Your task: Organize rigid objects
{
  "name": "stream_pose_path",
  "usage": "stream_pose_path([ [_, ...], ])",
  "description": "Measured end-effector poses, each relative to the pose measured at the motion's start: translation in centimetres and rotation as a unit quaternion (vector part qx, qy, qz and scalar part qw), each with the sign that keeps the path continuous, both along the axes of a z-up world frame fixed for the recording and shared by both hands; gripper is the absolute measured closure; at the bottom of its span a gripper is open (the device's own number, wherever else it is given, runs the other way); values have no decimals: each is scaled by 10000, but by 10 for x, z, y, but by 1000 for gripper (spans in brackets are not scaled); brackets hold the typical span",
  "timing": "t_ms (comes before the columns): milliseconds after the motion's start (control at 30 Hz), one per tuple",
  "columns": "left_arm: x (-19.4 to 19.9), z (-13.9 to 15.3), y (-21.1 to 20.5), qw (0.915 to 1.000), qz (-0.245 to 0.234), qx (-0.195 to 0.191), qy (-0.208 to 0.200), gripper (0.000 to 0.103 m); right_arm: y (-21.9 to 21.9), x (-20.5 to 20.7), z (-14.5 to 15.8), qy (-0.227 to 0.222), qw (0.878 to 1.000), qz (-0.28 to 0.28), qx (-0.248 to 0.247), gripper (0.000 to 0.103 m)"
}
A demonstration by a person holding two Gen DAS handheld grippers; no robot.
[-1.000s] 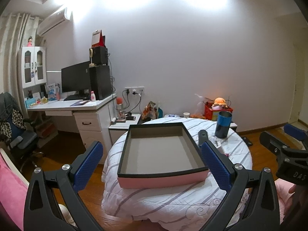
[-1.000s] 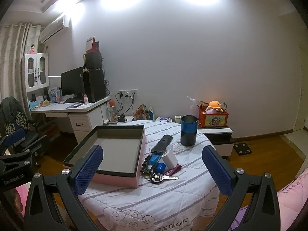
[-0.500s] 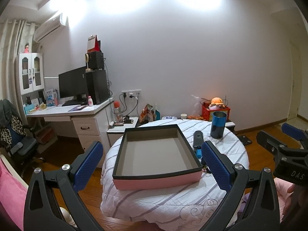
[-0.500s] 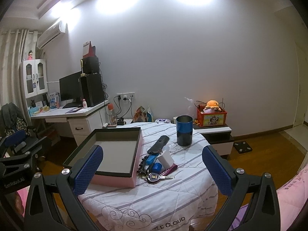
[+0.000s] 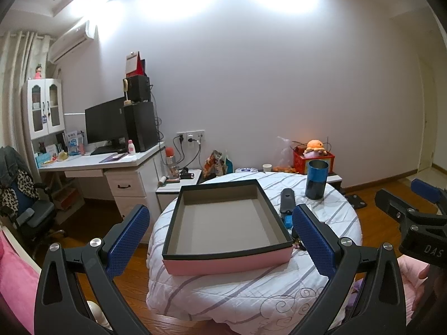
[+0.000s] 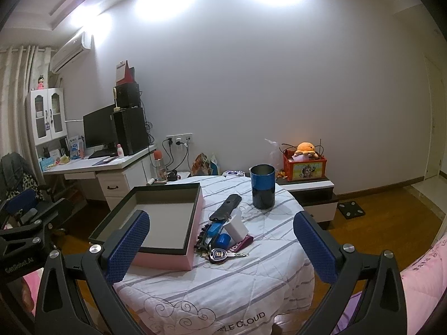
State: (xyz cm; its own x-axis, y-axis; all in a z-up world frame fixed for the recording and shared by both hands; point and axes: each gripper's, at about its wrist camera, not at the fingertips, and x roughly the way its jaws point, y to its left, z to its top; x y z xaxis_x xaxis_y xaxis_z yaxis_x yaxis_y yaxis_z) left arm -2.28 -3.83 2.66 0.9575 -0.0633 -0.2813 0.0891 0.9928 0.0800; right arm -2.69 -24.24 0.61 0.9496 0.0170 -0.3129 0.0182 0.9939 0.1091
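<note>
Clutter lies ahead of the right hand-held gripper (image 6: 220,247), nearer than the left.
Both are released; the remote (image 6: 225,207) runs near-to-far beside the box (image 6: 192,223).

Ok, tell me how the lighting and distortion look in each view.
Left wrist: ceiling lights blow out the upper wall, fisheye bends the curtains, pink box sharp. Right wrist: same glare overhead, dark rounded corners, key and blue cup evenly lit.
</note>
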Motion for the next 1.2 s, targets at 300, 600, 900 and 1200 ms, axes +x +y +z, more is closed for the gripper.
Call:
stream_pose_path([
  [300,-1,-1,1,10000,17,11,13,0,0,1,-1,51,10000,39,-25,0],
  [600,2,-1,7,9999,11,-120,-33,0,6,2,0,5,9999,86,-69,0],
  [900,22,-10,14,9997,79,-227,37,0,16,15,-4,-170,9996,190,-148,0],
  [1200,53,-18,26,9989,233,-285,285,0,20,37,-10,-38,9994,304,-172,0],
])
